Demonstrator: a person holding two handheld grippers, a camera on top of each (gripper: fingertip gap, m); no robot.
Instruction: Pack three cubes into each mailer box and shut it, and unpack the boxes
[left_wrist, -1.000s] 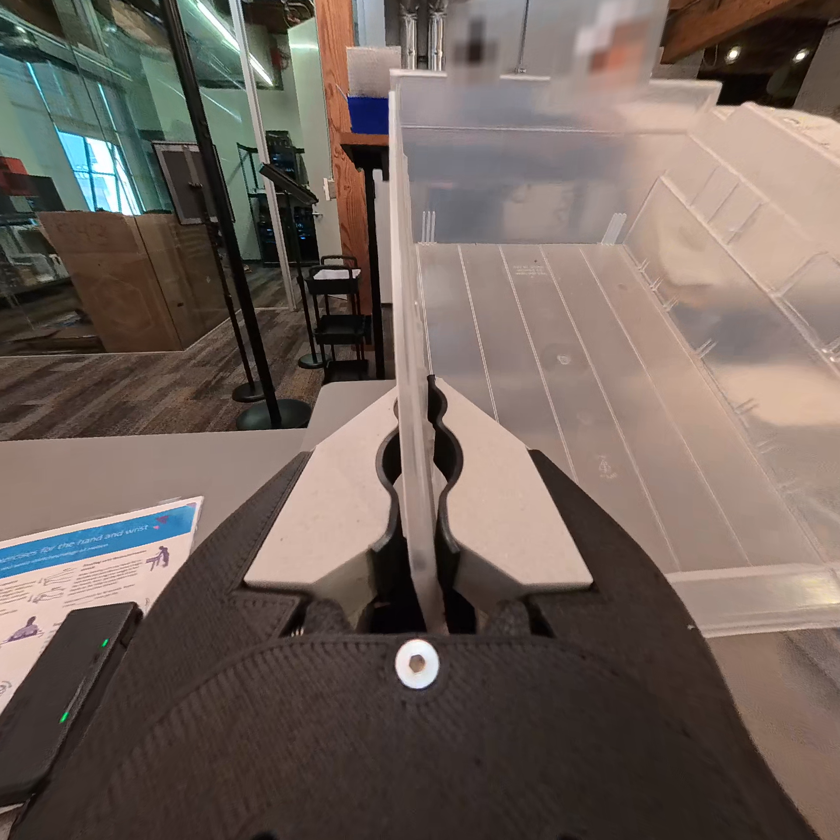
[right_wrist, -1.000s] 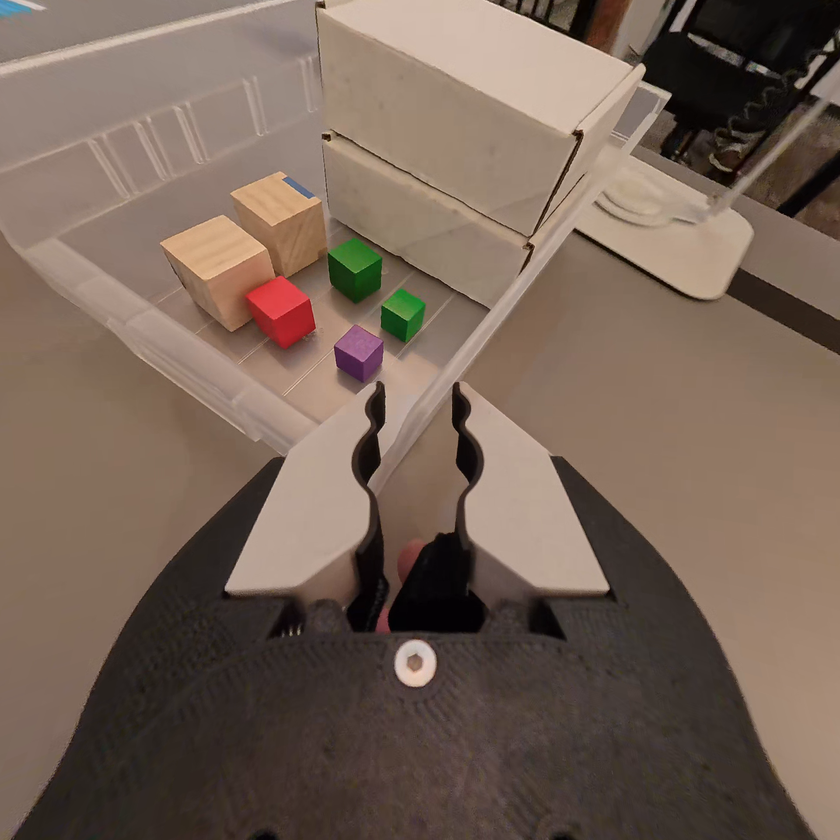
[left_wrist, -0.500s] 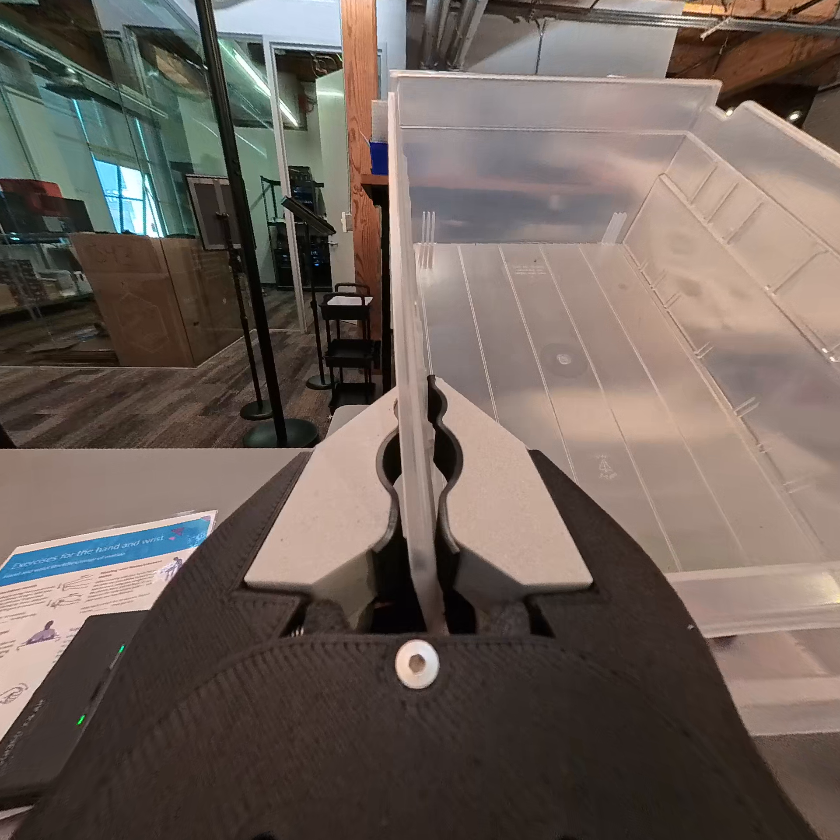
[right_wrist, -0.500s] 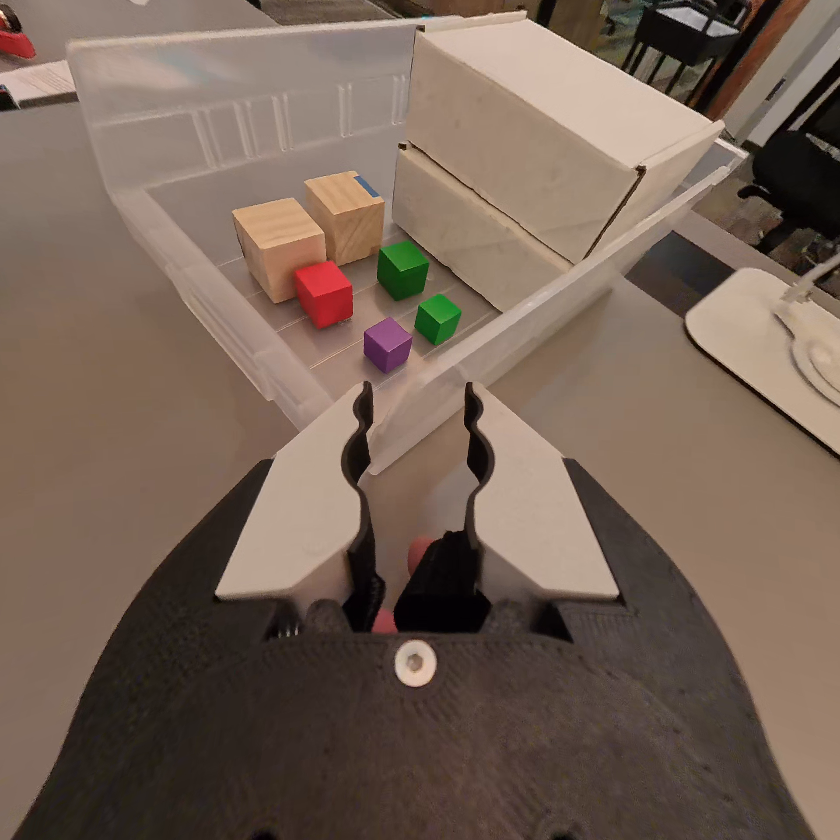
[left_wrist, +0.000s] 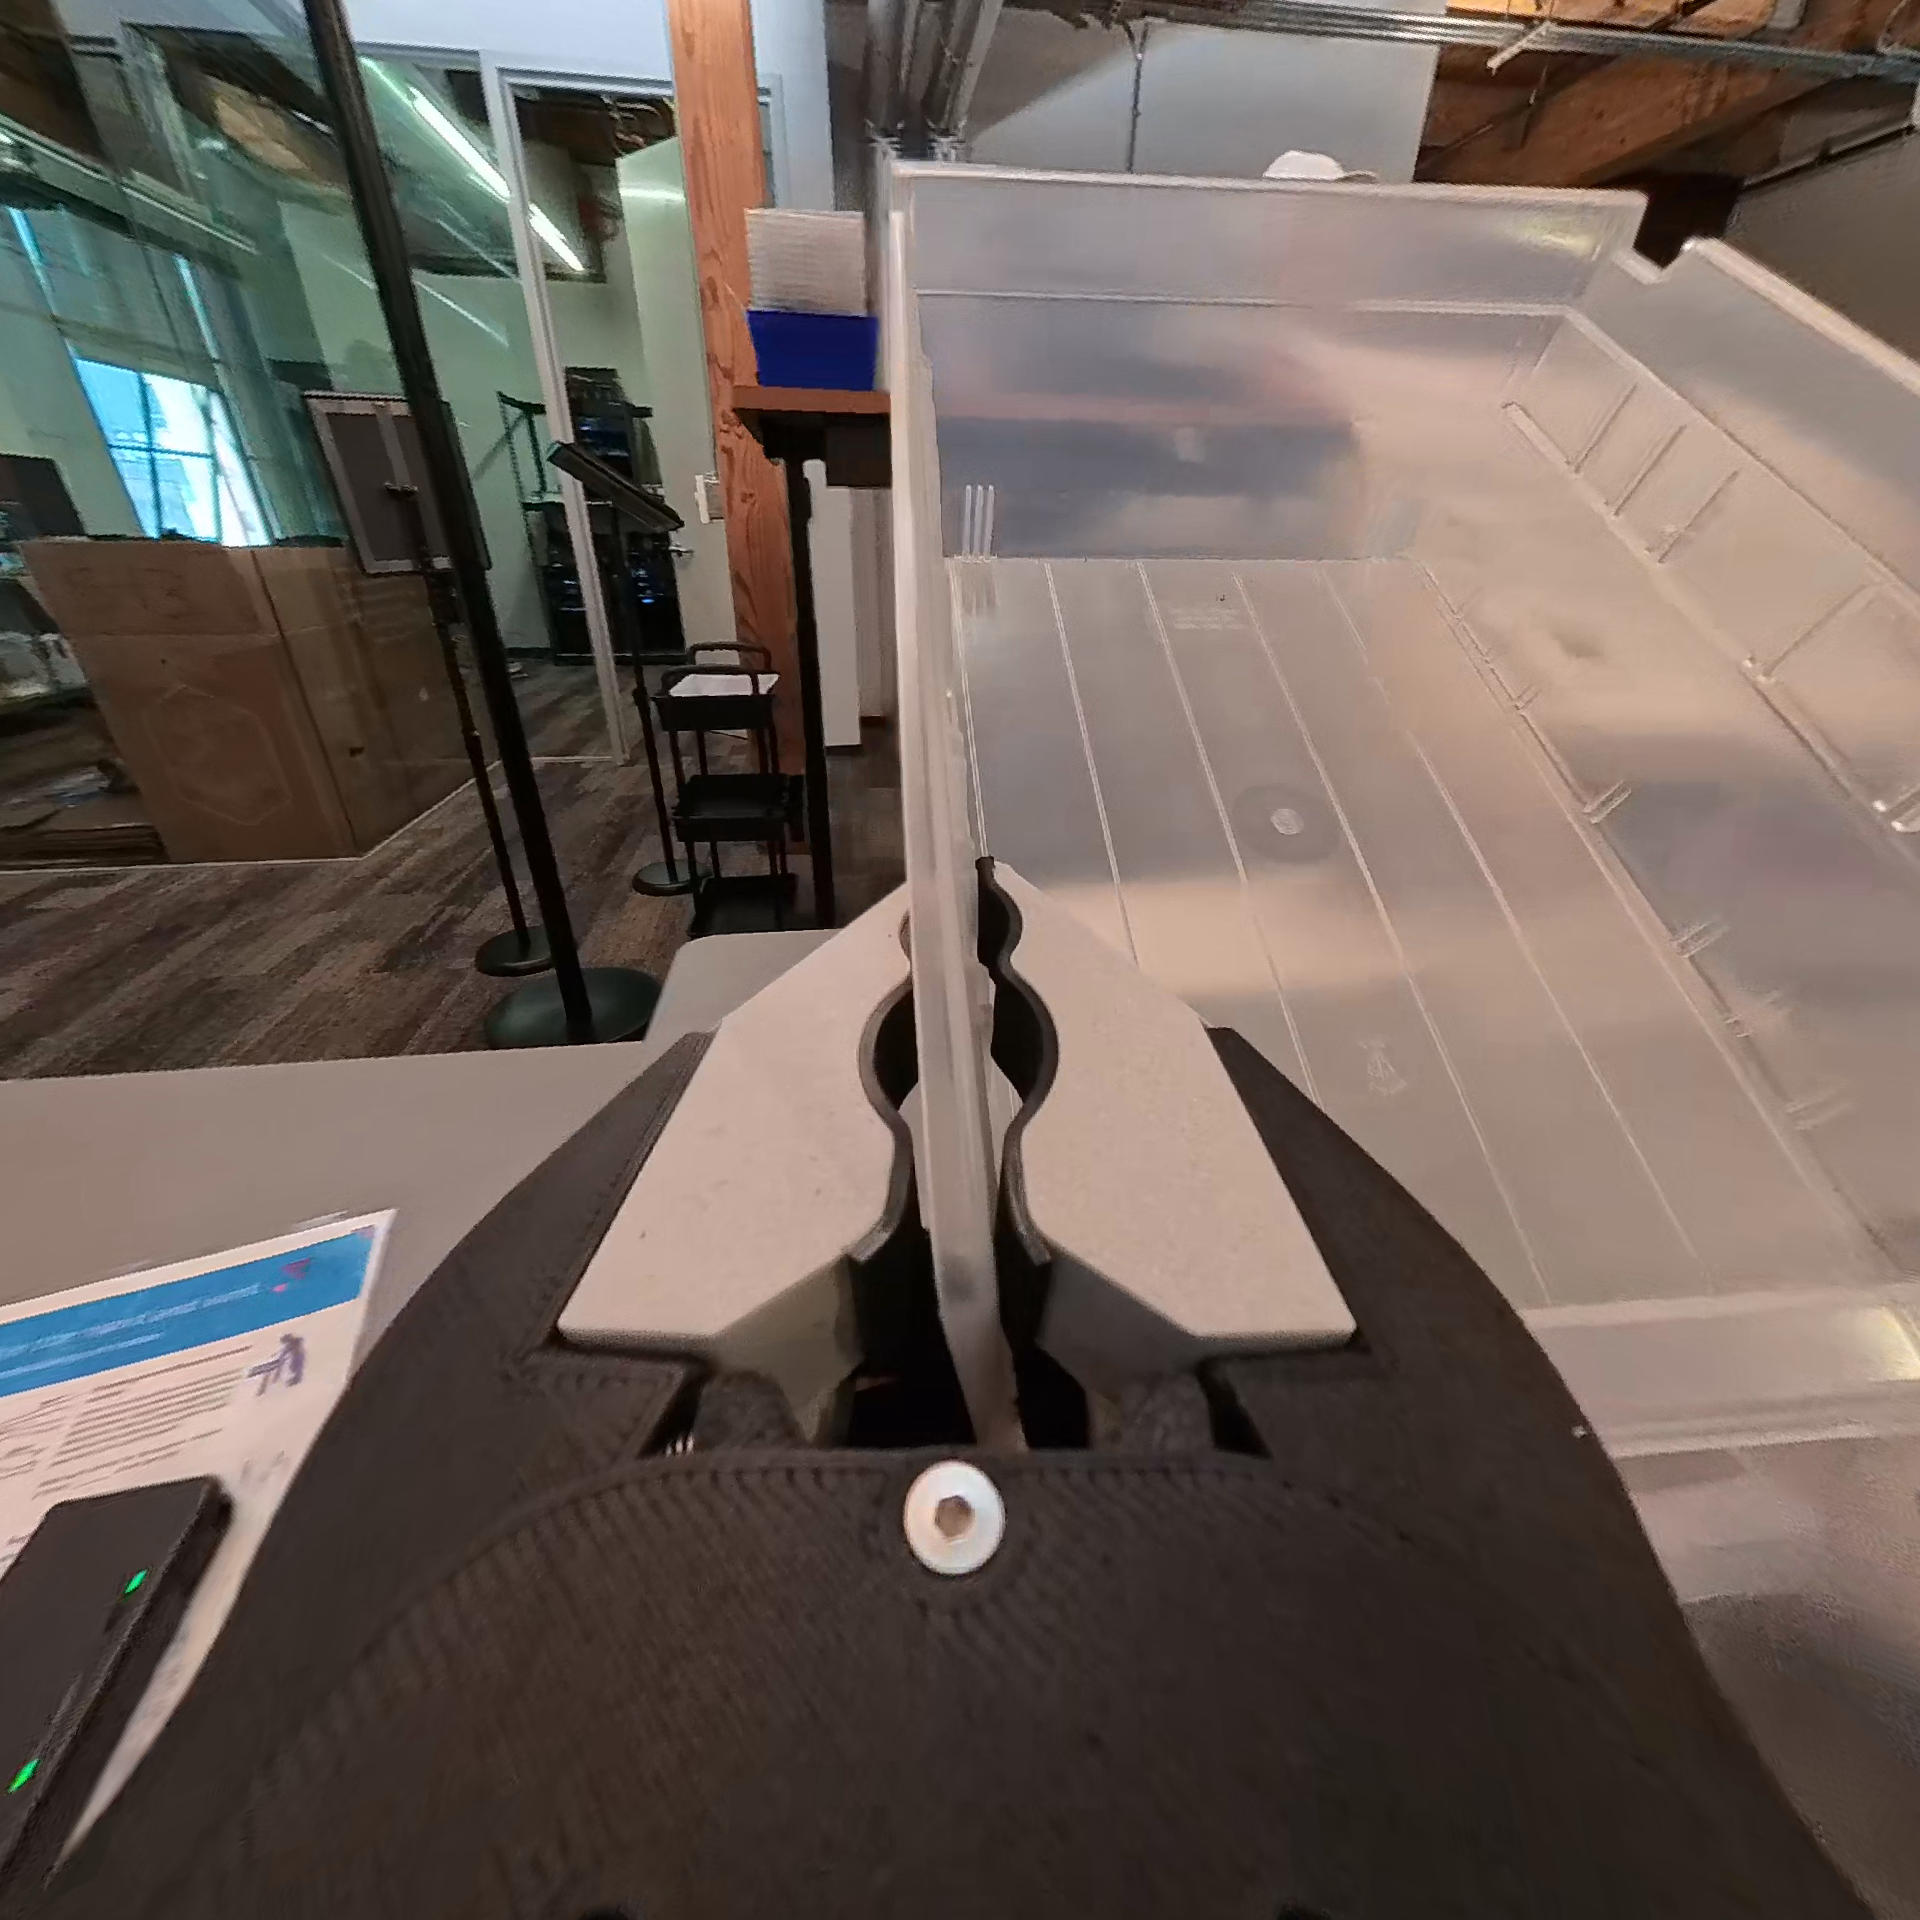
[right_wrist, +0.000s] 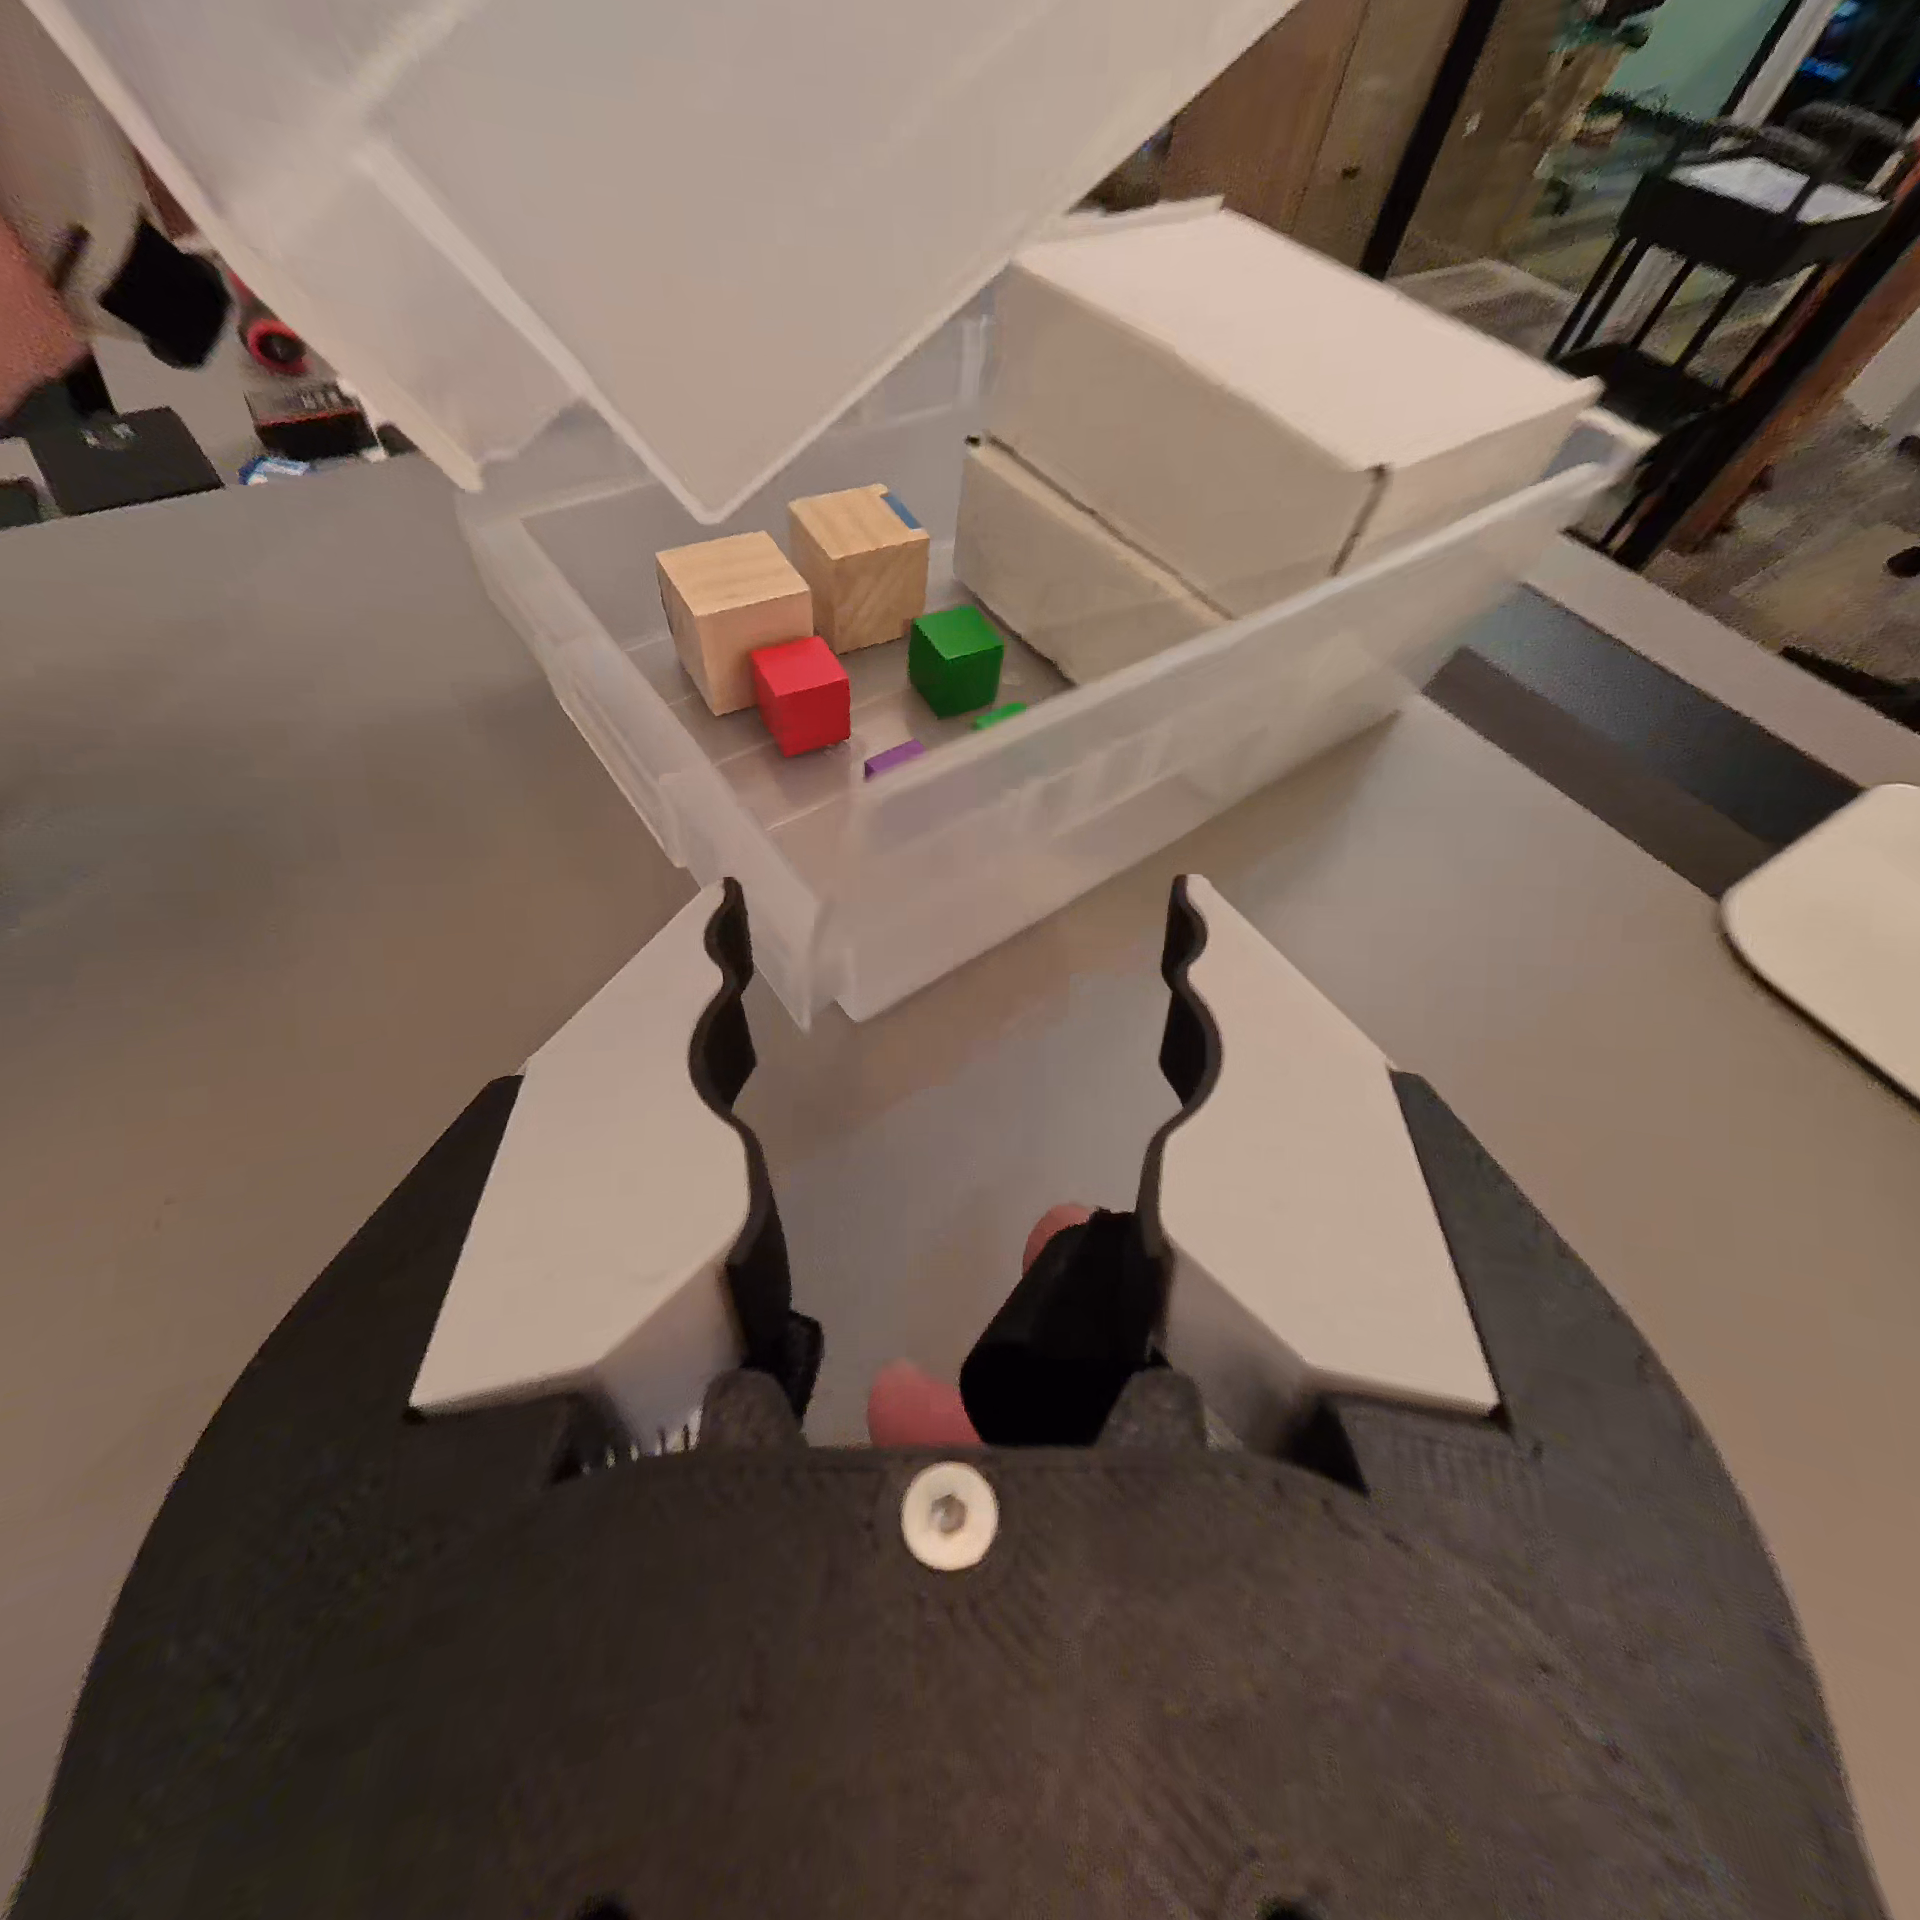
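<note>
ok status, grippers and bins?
Left gripper shut on empty clear bin wall, bin lifted. Right gripper open, empty. Cubes and two stacked mailer boxes in lower bin. Lifted bin hangs over it.

Purple cube (right_wrist: 894, 757), small green cube (right_wrist: 1000, 715) half-hidden behind bin wall (right_wrist: 1143, 748)

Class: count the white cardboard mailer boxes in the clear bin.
2: lower white cardboard mailer box on the clear plastic bin floor, upper one stacked on it. More may be hidden.
</note>
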